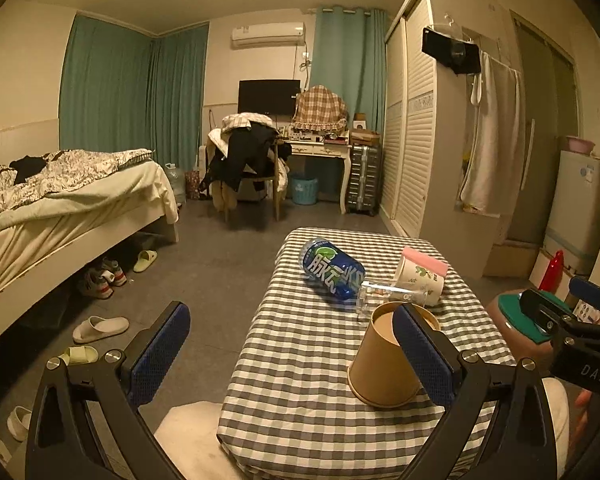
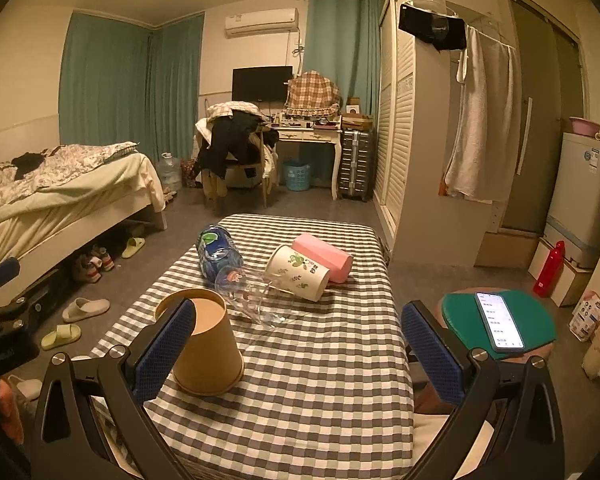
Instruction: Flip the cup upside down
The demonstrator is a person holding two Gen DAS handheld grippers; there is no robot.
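Observation:
A brown paper cup (image 1: 384,360) stands upside down, wide rim down, on the checked tablecloth (image 1: 300,380). It also shows in the right wrist view (image 2: 208,348). My left gripper (image 1: 296,356) is open and empty; its right finger (image 1: 424,356) overlaps the cup's right side. My right gripper (image 2: 300,352) is open and empty; its left finger (image 2: 164,348) is in front of the cup's left side. No finger closes on the cup.
Behind the cup lie a blue bottle (image 2: 218,250), a clear glass (image 2: 252,296), a white patterned cup (image 2: 300,274) and a pink cup (image 2: 324,256). A stool with a green pad (image 2: 496,320) and a phone (image 2: 498,320) stands on the right. A bed is at the left.

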